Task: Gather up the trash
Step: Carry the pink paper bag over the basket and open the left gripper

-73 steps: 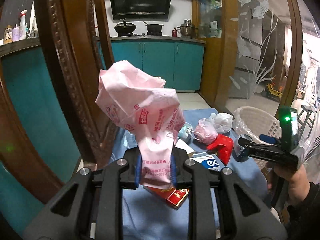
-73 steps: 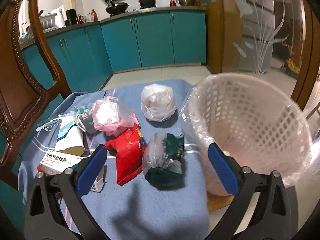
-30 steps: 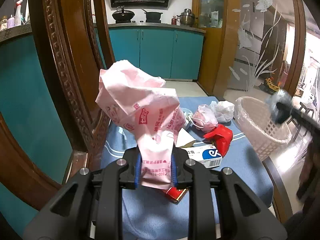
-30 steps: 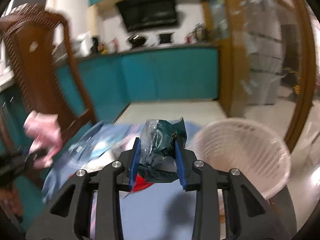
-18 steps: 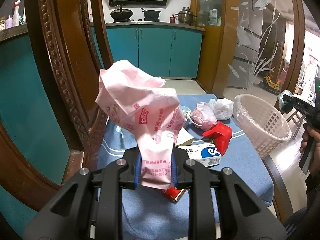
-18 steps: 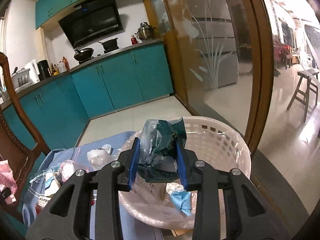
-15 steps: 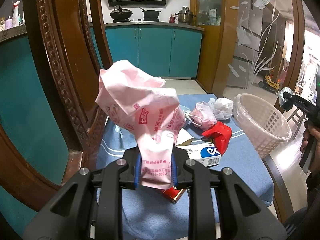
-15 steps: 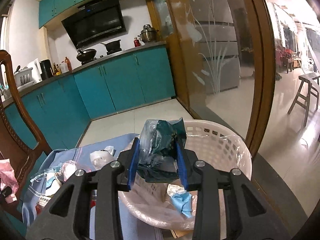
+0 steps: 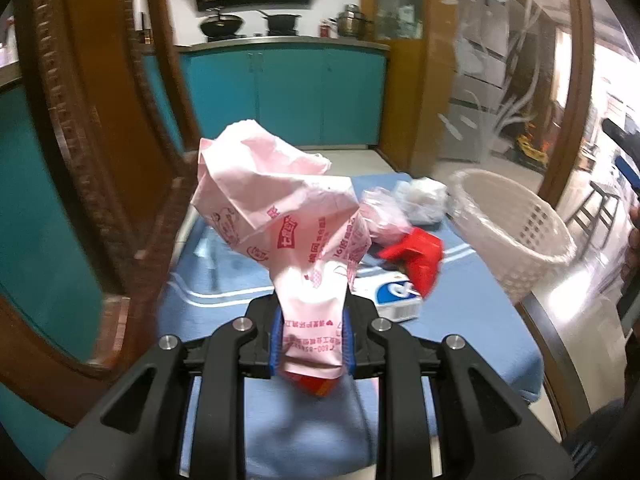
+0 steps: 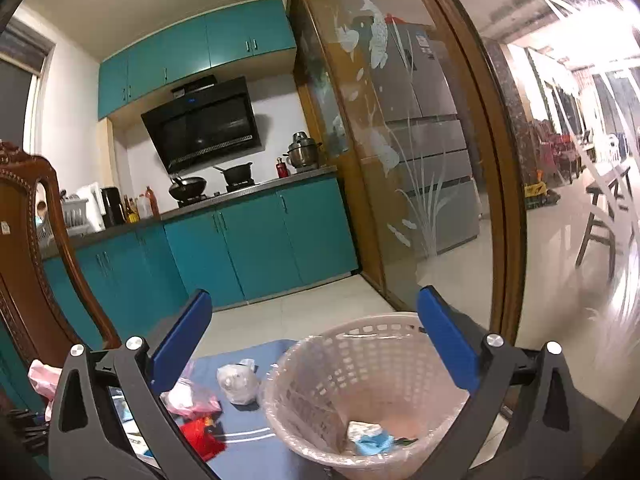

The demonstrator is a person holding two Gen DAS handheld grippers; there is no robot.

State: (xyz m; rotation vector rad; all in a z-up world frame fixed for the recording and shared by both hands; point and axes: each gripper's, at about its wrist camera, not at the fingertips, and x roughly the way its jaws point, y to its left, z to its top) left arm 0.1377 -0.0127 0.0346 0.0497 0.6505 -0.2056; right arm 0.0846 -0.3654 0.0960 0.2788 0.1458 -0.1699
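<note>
My left gripper [image 9: 312, 336] is shut on a crumpled pink printed bag [image 9: 280, 220], held above the blue tablecloth [image 9: 224, 276]. My right gripper [image 10: 314, 296] hangs over the white mesh basket [image 10: 360, 322]; its jaws are opening wide with nothing between them. Scraps of trash [image 10: 372, 444] lie at the basket's bottom. On the cloth lie a red wrapper [image 9: 416, 252], a white and blue box [image 9: 396, 300], a pink see-through bag [image 9: 384, 212] and a white balled bag [image 9: 424, 196]. The basket [image 9: 516, 232] stands at the table's right edge.
A carved wooden chair [image 9: 80, 160] rises close on the left of the table. A glass partition with a wooden frame [image 10: 500, 200] stands right behind the basket. Teal cabinets [image 10: 260, 248] line the far wall. A person's hand [image 9: 634, 236] shows at the right edge.
The right gripper has opened above the basket, and the dark green bag it held is gone from its jaws. The left gripper still holds the pink bag and has drifted slightly.
</note>
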